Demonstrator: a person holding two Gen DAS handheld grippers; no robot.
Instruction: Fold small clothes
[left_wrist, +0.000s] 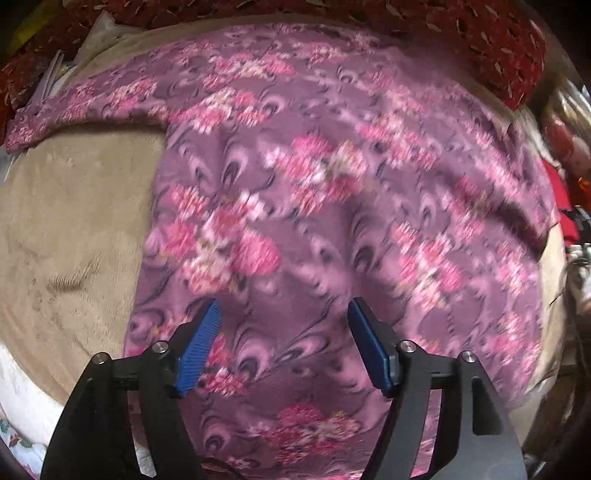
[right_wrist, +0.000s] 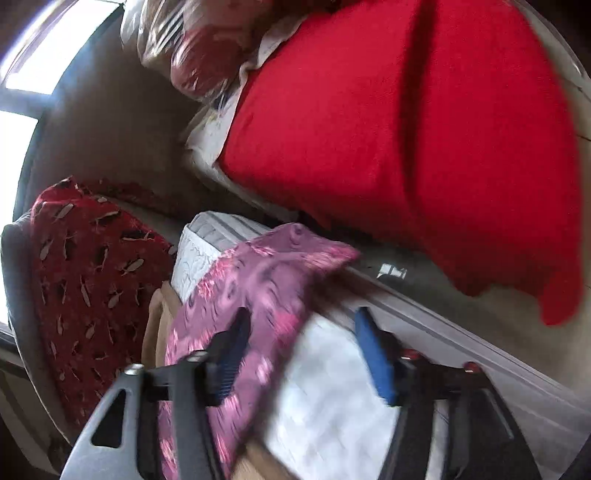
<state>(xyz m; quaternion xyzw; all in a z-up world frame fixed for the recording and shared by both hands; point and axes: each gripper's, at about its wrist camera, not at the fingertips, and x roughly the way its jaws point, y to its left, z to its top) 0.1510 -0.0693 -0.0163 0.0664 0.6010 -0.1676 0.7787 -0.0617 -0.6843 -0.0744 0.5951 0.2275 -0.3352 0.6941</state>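
A purple garment with pink flowers lies spread over a beige blanket and fills most of the left wrist view. One sleeve stretches out to the upper left. My left gripper hovers over the garment's near part, jaws open, nothing between the blue pads. In the right wrist view, which is blurred, a corner of the same purple garment hangs over the bed edge. My right gripper stands open beside it with the cloth passing in front of its left finger, not pinched.
A dark red patterned cushion lies behind the garment, seen also as a dark red patterned cushion at the left. A red cloth covers a second bed across a gap. A white quilted mattress shows under the garment. Plastic-wrapped bundles sit beyond.
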